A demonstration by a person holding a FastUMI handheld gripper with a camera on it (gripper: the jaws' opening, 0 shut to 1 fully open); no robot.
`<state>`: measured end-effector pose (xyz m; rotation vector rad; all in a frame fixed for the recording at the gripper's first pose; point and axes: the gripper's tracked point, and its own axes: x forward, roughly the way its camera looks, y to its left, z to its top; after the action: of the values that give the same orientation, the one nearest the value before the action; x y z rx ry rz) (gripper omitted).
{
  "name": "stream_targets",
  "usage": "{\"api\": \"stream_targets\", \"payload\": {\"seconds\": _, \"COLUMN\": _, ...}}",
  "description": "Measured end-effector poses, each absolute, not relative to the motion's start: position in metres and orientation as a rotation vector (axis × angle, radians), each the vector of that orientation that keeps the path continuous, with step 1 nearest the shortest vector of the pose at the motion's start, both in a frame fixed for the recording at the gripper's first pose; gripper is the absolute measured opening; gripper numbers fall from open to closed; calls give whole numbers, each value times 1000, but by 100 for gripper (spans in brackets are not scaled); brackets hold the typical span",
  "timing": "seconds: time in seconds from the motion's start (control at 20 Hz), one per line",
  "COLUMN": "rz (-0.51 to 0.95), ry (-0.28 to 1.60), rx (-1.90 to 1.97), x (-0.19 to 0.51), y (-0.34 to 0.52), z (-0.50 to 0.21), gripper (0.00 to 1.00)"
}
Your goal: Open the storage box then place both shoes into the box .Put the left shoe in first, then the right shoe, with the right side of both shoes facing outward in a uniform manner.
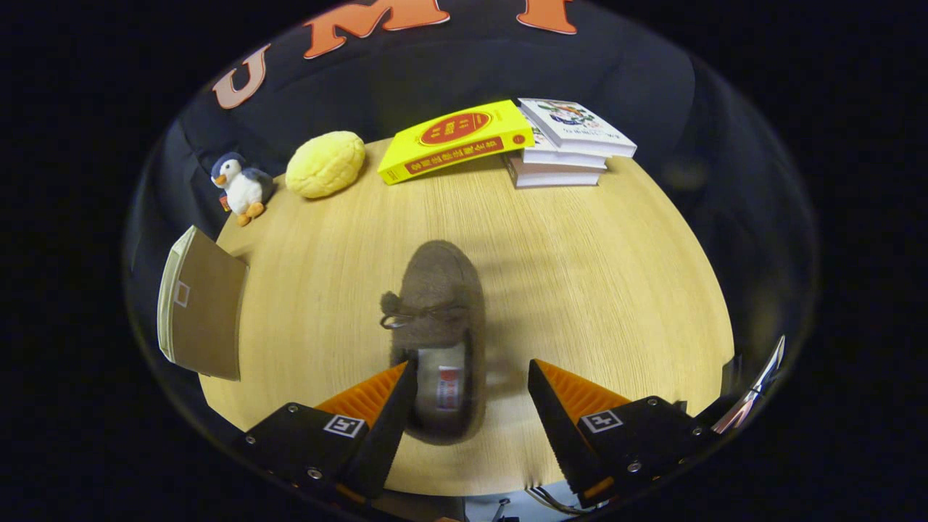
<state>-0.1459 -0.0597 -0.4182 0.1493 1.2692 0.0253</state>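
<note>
**Tongs spread over a brown shoe on the counter**

Biggest thing here is the counter [580, 290], a light wood-grain top that carries pretty much everything. Dark cloth hangs behind it.

Next down in size is the brown shoe [437, 304], a fuzzy moccasin-style slipper with a little bow tied across the top. It lies flat near the middle of the counter, toe pointing away from the tongs, heel end toward them. The opening shows a pale insole with a small red tag, too small to make out.

The tongs [471, 395] are spread wide. The left finger sits right against the heel-side edge of the shoe, overlapping it a bit, while the right finger is off to the side, apart from the shoe with bare counter in between. So nothing is pinched.

Off to the left, a brown flat box [203, 312] with a pale edge hangs partly past the counter's edge.

At the far side, a yellow book [455, 139] leans with one end propped on a stack of white books [569, 145].

Left of those sits a lumpy yellow bun-shaped plush [325, 164], and next to it a small penguin toy [239, 186] stands upright near the counter's far left corner.

A shiny metal strip [754, 395] peeks in just beyond the right finger; can't tell what it is.
</note>
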Motion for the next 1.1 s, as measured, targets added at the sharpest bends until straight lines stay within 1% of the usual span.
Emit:
{"api": "stream_targets", "payload": {"seconds": 0.1, "rz": 36, "ry": 1282, "rx": 164, "x": -145, "y": -61, "z": -436, "gripper": 90}}
{"api": "stream_targets", "payload": {"seconds": 0.3, "rz": 27, "ry": 1262, "rx": 174, "x": -127, "y": -67, "z": -462, "gripper": 81}}
{"api": "stream_targets", "payload": {"seconds": 0.4, "rz": 24, "ry": 1232, "rx": 172, "x": -113, "y": -67, "z": -470, "gripper": 72}}
{"api": "stream_targets", "payload": {"seconds": 0.45, "rz": 39, "ry": 1235, "rx": 178, "x": -111, "y": -62, "z": -473, "gripper": 61}}
{"api": "stream_targets", "payload": {"seconds": 0.5, "rz": 49, "ry": 1245, "rx": 184, "x": -113, "y": -57, "z": -478, "gripper": 55}}
{"api": "stream_targets", "payload": {"seconds": 0.55, "rz": 56, "ry": 1249, "rx": 201, "x": -112, "y": -51, "z": -481, "gripper": 40}}
{"api": "stream_targets", "payload": {"seconds": 0.6, "rz": 35, "ry": 1241, "rx": 205, "x": -110, "y": -51, "z": -479, "gripper": 33}}
{"api": "stream_targets", "payload": {"seconds": 0.65, "rz": 27, "ry": 1244, "rx": 202, "x": -109, "y": -51, "z": -480, "gripper": 17}}
{"api": "stream_targets", "payload": {"seconds": 0.7, "rz": 10, "ry": 1246, "rx": 203, "x": -110, "y": -53, "z": -479, "gripper": 14}}
{"api": "stream_targets", "payload": {"seconds": 0.75, "rz": -5, "ry": 1254, "rx": 228, "x": -111, "y": -52, "z": -477, "gripper": 7}}
{"api": "stream_targets", "payload": {"seconds": 0.85, "rz": -4, "ry": 1270, "rx": 312, "x": -112, "y": -38, "z": -468, "gripper": 3}}
{"api": "stream_targets", "payload": {"seconds": 1.1, "rz": -23, "ry": 1215, "rx": 366, "x": -96, "y": 8, "z": -409, "gripper": 3}}
